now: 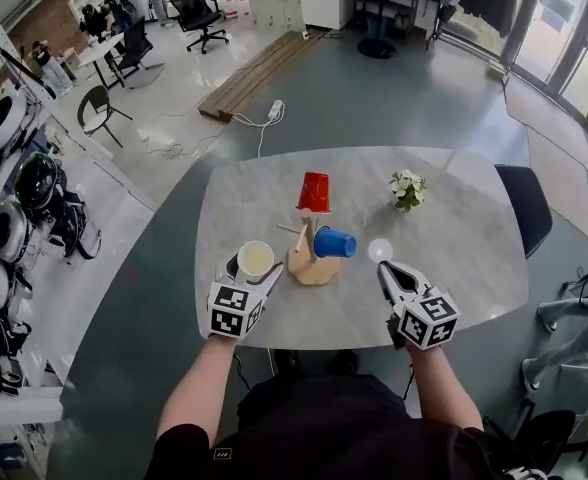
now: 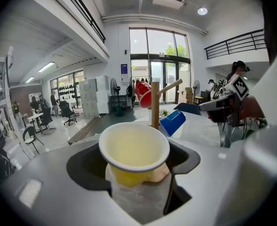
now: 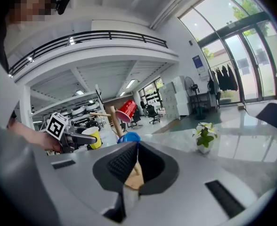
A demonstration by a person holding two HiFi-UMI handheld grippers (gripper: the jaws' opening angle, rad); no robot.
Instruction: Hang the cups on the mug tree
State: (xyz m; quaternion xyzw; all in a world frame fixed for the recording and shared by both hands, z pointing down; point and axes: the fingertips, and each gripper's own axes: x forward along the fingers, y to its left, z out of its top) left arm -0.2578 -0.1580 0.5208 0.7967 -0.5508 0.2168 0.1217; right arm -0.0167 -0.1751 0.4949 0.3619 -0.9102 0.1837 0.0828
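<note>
Looks roughly two-thirds done here. Already got a red plastic cup (image 1: 314, 192) tipped mouth-down over the top of the wooden mug tree (image 1: 312, 260), plus a blue plastic cup (image 1: 334, 242) hung sideways on a lower peg on the tree's right side. Leaves one to go: a yellow cup with a white rim (image 2: 134, 150), gripped upright in the left gripper (image 1: 250, 274), jaws spread wide around its body, just beside the tree on its left over the grey marble table (image 1: 454, 228). Can't tell whether resting on the tabletop or lifted a touch. Not hooked on anything yet. Seems to be at least one bare peg poking out toward that side, so probably headed there next. Right gripper (image 1: 387, 270) pinched fully together on nothing, hanging over the table to the right of the tree. Also a small potted plant with white flowers (image 1: 407, 189) farther back, well apart from everything.
</note>
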